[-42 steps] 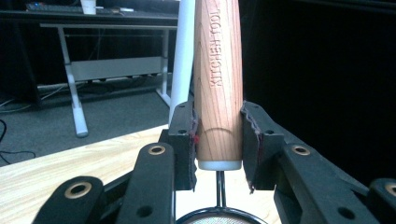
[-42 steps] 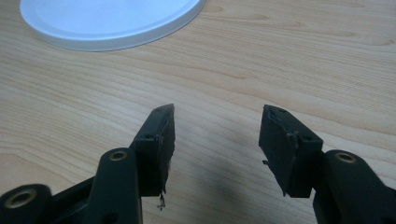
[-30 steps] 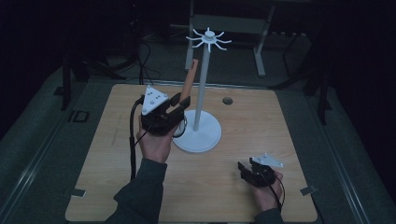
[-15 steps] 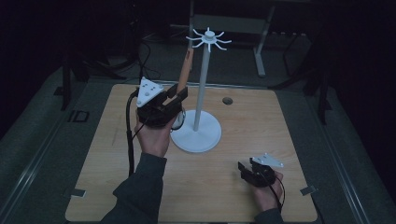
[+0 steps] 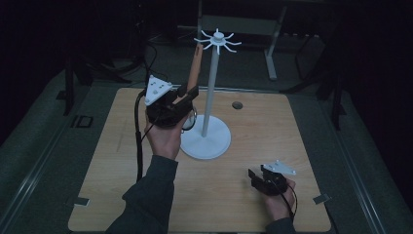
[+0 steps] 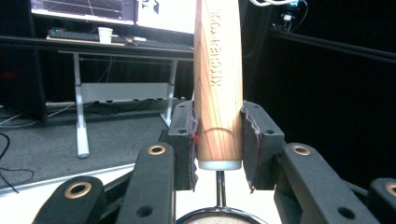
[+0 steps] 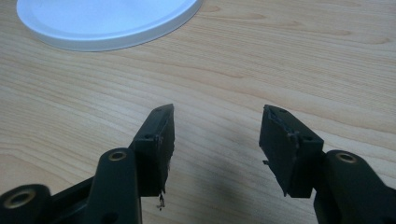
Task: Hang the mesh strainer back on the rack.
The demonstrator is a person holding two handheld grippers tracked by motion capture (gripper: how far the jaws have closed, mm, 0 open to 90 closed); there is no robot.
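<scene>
Wooden table (image 5: 122, 161), left tool (image 6: 218, 135) clamped on strainer's wooden handle (image 6: 218, 93), right tool (image 7: 217, 140) open, empty.

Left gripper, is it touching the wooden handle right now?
Touching. In the left gripper view, the left gripper has both pads pressed against the sides of the wooden handle.

High view sits above my side, looking forward and down, far enough to take in the whole tabletop (image 5: 292, 146). Left gripper view rides my left tool (image 6: 218, 140), aimed level toward 12 o'clock, very close on the wooden handle (image 6: 218, 84). Right gripper view rides my right tool (image 7: 217, 140), pitched down, close to the wood. It shares the white stand base (image 7: 107, 23) with the high view (image 5: 207, 144).
</scene>
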